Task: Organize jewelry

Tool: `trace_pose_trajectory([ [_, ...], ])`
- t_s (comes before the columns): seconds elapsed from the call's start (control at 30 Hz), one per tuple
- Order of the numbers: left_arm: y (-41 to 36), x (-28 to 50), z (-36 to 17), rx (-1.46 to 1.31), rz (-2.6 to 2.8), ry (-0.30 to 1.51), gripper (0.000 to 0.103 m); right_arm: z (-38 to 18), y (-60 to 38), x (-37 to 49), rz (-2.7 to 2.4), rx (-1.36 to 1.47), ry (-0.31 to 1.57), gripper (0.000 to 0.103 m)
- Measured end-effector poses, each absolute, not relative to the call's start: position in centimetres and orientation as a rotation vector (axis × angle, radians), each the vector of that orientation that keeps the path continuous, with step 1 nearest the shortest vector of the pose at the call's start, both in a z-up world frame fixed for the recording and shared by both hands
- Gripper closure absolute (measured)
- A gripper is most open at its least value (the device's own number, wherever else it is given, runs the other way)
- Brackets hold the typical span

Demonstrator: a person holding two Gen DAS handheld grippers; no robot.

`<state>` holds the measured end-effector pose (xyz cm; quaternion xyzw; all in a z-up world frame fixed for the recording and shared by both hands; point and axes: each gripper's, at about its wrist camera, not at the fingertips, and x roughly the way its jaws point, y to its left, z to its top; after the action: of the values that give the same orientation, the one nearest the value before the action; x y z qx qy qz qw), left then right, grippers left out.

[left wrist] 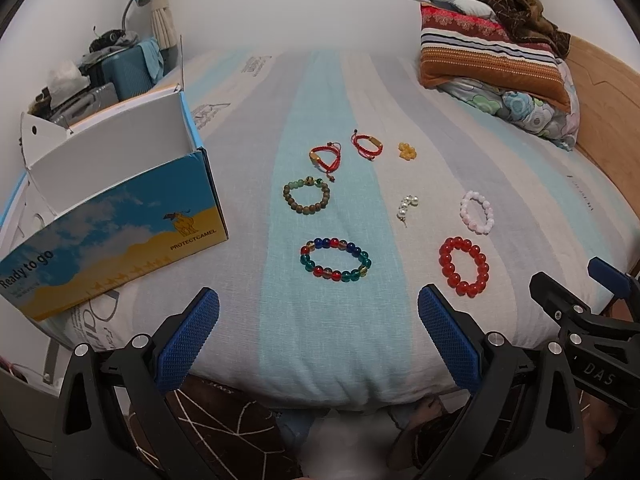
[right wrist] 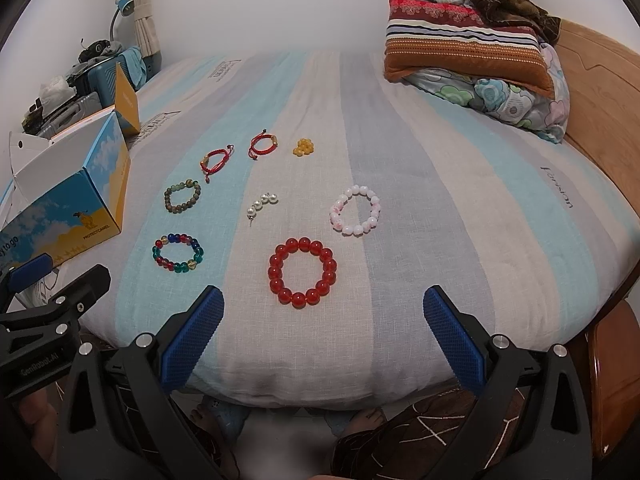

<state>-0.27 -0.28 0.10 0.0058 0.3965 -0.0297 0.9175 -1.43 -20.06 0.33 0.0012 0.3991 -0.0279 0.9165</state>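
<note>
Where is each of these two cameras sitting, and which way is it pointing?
Left wrist: on the left gripper, facing across the bed toward the multicolour bracelet and open box; own blue fingers show, right gripper at the edge.
Right wrist: on the right gripper, facing the red bead bracelet; bare feet below.
Shared: all jewelry, box, pillows.

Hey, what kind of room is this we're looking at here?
Most likely a bedroom: the jewelry lies on a striped bedsheet over a bed with a wooden headboard, stacked pillows at its head, suitcases alongside.
</note>
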Motion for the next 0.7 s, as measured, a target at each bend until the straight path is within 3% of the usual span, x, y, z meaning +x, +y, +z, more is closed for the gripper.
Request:
trace_pose_trajectory([
  [0.7,-0.17,-0.39,0.33,0.016,-0.053,0.81,0.006,0.39,-19.99,-1.56,-0.052,0.0,0.817,0.007],
])
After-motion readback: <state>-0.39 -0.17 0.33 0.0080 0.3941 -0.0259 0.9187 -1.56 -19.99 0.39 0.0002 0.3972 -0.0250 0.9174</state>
